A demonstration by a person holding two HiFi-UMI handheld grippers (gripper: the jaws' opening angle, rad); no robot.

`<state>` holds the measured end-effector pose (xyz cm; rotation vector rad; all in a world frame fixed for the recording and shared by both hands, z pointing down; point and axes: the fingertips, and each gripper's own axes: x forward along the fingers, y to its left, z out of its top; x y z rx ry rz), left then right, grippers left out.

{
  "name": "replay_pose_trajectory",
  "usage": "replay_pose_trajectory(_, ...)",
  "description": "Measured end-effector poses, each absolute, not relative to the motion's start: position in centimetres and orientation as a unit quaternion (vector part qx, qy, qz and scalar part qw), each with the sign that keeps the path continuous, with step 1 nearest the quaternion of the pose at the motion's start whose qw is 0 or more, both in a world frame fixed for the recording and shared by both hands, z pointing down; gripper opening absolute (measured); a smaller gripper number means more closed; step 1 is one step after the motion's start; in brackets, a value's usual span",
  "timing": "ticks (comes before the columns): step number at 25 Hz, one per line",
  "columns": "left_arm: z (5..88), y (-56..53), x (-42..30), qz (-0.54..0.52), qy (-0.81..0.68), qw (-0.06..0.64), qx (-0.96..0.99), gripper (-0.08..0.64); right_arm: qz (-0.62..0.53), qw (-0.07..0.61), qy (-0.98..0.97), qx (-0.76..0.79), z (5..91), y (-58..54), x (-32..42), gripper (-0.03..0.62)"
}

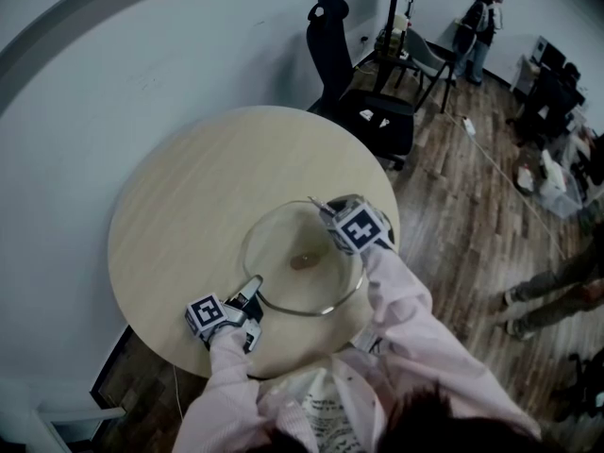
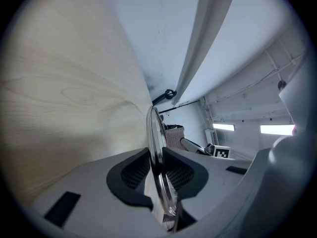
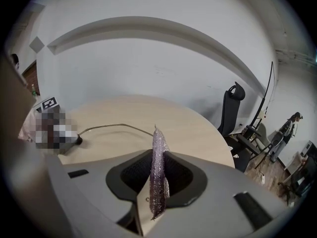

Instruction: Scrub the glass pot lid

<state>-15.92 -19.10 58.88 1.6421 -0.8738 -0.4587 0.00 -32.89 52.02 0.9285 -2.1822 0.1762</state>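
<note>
Pinching the metal rim of glass pot lid (image 2: 155, 133) with left gripper (image 2: 157, 158), both pads pressed on the edge. Glass pot lid edge-on up the middle of left gripper view. In head view, left gripper (image 1: 251, 289) clamped on rim at lower left of glass pot lid (image 1: 283, 239).

Clenching purple mesh scrub pad (image 3: 158, 175) with right gripper (image 3: 157, 167), pad upright between the jaws and poking above the fingertips. In head view, right gripper (image 1: 328, 211) at upper right rim of glass pot lid, marker cube (image 1: 357, 226) facing up. Contact of scrub pad with glass not readable.

Glass pot lid over lower right part of round light-wood table (image 1: 179, 206), brownish knob (image 1: 304, 260) at centre. Resting or raised, cannot tell.

Pink sleeves (image 1: 406, 319) along bottom of head view.

Beyond table:
- black office chair (image 1: 342, 59) at top centre
- wood-plank floor (image 1: 453, 196) on right
- person (image 1: 479, 22) standing at upper right
- white wall (image 1: 113, 55) at upper left
</note>
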Motion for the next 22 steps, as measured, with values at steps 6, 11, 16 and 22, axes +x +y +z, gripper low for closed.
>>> replay_pose_trajectory(6, 58.9, -18.9, -15.8, -0.194, -0.372, 0.582, 0.697, 0.077, 0.064, 0.377, -0.852, 0.359, 52.5, -32.6, -0.6, 0.089)
replay_pose_trajectory(11, 59.1, -18.7, -15.9, -0.196, -0.374, 0.58, 0.696, 0.077, 0.066, 0.377, -0.851, 0.36, 52.9, -32.1, -0.9, 0.089)
replay_pose_trajectory(16, 59.2, -18.7, -15.9, -0.192, -0.374, 0.583, 0.695, 0.077, 0.066, 0.379, -0.85, 0.361, 53.1, -31.8, -1.2, 0.089)
replay_pose_trajectory(22, 59.1, -18.9, -15.8, -0.193, -0.376, 0.58, 0.697, 0.077, 0.066, 0.381, -0.848, 0.361, 53.2, -31.5, -1.2, 0.087)
